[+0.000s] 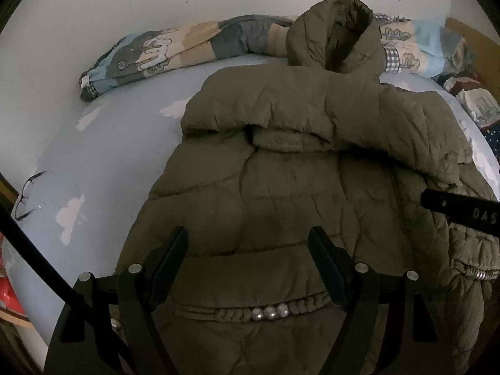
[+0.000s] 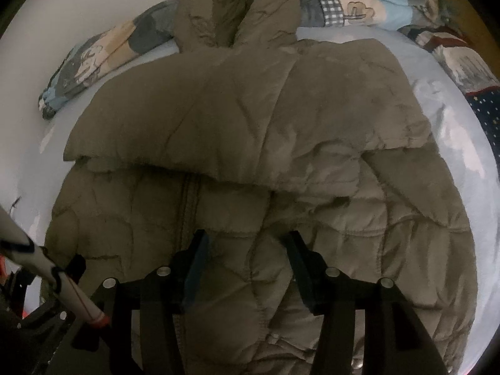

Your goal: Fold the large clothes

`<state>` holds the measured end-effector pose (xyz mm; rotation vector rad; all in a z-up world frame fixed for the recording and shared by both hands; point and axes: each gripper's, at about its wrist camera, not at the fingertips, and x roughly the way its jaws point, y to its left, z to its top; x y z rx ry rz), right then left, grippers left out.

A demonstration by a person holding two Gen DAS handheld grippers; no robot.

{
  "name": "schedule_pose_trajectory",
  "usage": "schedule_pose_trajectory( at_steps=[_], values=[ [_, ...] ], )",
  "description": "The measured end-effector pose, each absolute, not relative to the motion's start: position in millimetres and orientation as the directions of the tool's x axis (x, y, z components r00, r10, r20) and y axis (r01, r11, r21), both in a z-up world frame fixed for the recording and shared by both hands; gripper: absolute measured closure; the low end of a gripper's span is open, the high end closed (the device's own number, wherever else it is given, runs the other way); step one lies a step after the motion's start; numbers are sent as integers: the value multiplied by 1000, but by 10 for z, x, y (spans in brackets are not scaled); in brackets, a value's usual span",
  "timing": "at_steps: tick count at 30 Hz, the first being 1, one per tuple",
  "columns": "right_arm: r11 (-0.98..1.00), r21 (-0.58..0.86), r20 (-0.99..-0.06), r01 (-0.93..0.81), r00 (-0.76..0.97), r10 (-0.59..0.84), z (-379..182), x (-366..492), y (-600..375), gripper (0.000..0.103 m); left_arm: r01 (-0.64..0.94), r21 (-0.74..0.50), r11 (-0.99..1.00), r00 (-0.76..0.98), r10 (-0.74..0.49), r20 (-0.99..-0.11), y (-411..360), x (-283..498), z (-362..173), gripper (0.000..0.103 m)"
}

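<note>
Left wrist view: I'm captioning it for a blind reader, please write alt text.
An olive puffer jacket lies on a pale blue bed, its hood toward the wall. The left gripper hovers open above its hem; eyeglasses lie to the left.

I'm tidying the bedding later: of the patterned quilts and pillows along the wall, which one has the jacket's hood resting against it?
The long rolled quilt with beige, grey and blue patches. The jacket's hood leans on it, while the dark dotted bedding at the right lies clear.

Dim, flat indoor light; heavy fisheye bending and dark vignette at the edges; soft focus.
</note>
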<state>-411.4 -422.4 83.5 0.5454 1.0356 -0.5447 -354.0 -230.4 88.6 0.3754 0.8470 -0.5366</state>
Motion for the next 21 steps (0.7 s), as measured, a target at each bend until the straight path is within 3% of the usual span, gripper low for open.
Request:
schedule_pose_trajectory(
  at_steps=[21],
  values=[
    [696,179,-878,695,432,-205,993,-4263,-4373,46,615,145,775,596,-336,-730,-2359,-3686,986,25]
  ],
)
